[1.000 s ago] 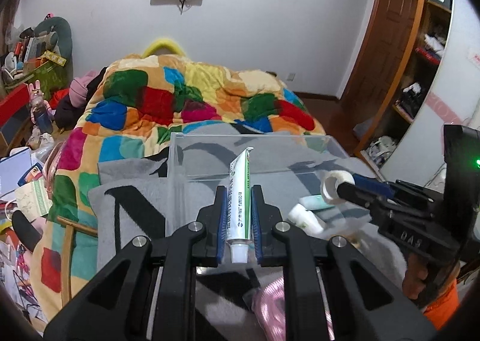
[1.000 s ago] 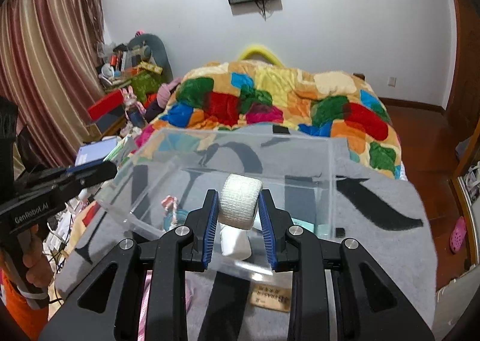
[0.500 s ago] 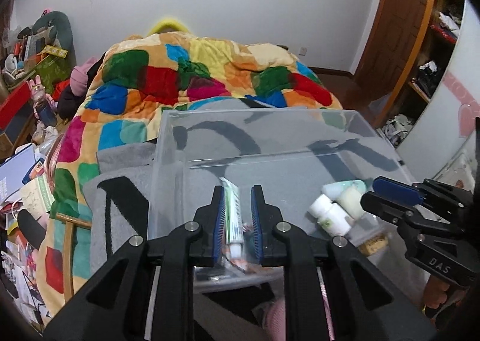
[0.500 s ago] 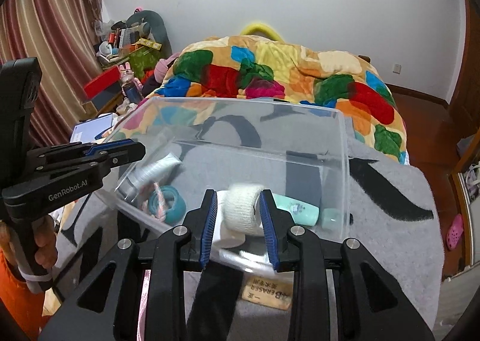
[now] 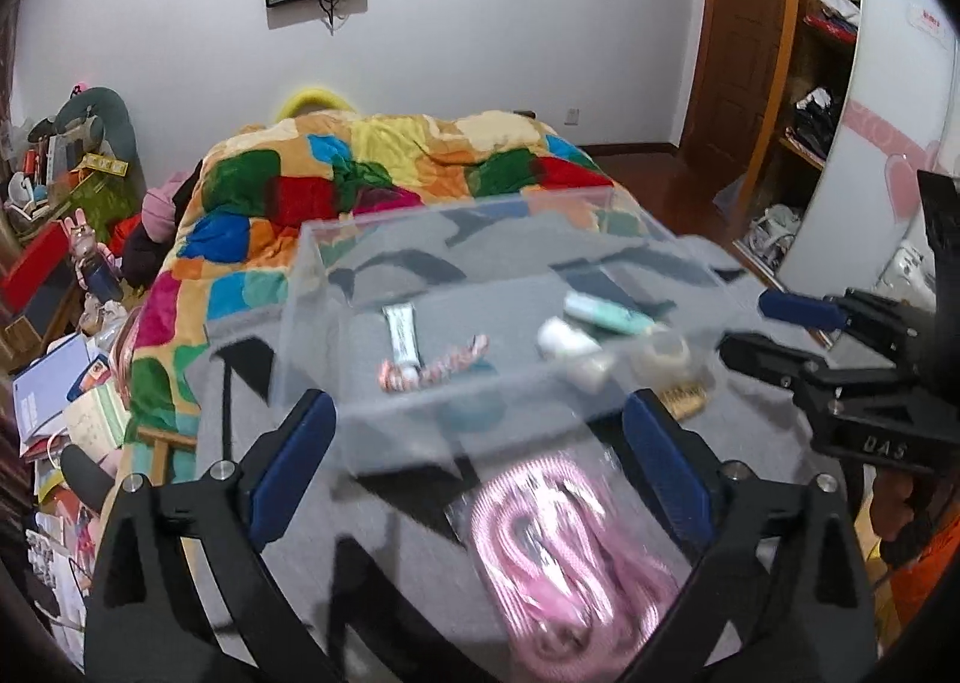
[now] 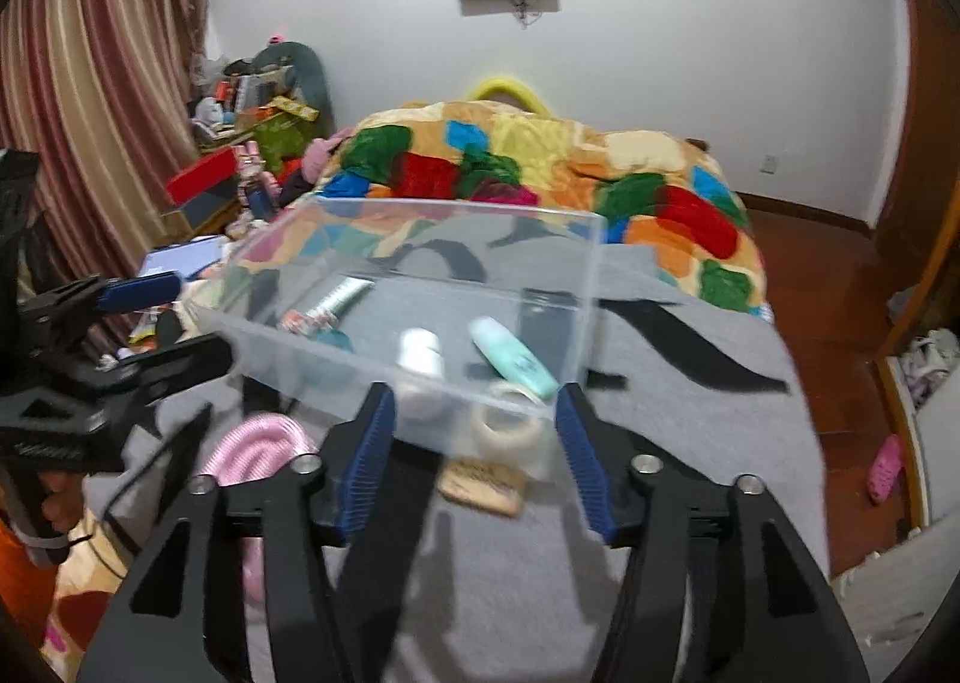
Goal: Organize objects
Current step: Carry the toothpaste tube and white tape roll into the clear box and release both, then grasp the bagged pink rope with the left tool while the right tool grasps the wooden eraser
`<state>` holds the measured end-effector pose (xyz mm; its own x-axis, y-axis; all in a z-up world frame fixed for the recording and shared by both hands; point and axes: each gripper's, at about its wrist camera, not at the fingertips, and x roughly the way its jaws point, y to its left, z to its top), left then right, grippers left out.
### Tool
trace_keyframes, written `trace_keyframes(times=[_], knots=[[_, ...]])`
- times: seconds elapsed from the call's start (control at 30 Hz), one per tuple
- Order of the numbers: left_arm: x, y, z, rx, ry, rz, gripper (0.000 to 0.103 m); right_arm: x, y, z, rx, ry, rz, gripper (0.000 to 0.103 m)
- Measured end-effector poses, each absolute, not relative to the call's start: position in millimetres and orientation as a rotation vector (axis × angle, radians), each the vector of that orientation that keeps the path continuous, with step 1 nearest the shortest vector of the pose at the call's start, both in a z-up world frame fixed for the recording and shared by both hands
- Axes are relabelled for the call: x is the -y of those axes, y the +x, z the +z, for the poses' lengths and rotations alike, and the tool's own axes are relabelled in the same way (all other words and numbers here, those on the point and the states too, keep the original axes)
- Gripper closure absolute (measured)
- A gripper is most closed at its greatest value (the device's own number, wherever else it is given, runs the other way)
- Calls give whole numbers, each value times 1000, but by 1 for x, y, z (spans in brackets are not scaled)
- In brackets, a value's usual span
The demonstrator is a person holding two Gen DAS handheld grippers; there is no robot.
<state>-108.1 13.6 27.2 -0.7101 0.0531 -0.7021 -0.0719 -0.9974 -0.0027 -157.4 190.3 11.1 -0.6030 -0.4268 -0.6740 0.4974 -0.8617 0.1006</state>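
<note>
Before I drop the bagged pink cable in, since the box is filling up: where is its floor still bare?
Bare: the far strip of the clear box between its back wall and the tube and green bottle; also the gap between tube and white bottle. Crowded: the near right corner, with tape roll and both bottles.

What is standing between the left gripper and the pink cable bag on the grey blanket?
Nothing visible. The pink cable bag lies just before the open left gripper, outside the clear box, which stands farther back.
</note>
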Motion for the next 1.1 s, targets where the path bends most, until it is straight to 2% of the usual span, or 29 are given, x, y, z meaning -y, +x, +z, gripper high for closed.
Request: trace_keyframes(times=[0.1, 0.33, 0.53, 0.67, 0.7, 0.73, 0.77, 0.83, 0.9, 0.93, 1.1], knots=[[-18, -104, 11, -10, -1235, 2796, 4, -199, -153, 3, -135, 1011, -2436, 41], [-29, -102, -27, 23, -1389, 2690, 4, -197, -156, -32, -162, 1119, -2422, 41], [-33, -103, -47, 133, -1451, 2611, 1, -182, -162, -48, -172, 1179, -2377, 42], [-42, -97, -50, 66, -1409, 2649, 1, -175, -167, -54, -201, 1218, -2369, 54], [-43, -96, -51, 60, -1406, 2653, 1, -175, -167, -54, -203, 1213, -2375, 61], [-44, -95, -52, 52, -1399, 2662, 1, -175, -167, -54, -197, 1213, -2370, 64], [-45, -92, -51, 49, -1388, 2670, 3, -175, -166, -54, -190, 1212, -2366, 64], [-47, -89, -50, 35, -1366, 2665, 15, -176, -164, -53, -185, 1202, -2372, 65], [-50, -85, -47, -11, -1342, 2664, 37, -178, -160, -52, -170, 1190, -2365, 65], [-50, -82, -47, -21, -1330, 2653, 43, -180, -157, -52, -165, 1184, -2360, 65], [-41, -68, -42, -23, -1278, 2656, 53, -185, -145, -46, -143, 1149, -2350, 65]])
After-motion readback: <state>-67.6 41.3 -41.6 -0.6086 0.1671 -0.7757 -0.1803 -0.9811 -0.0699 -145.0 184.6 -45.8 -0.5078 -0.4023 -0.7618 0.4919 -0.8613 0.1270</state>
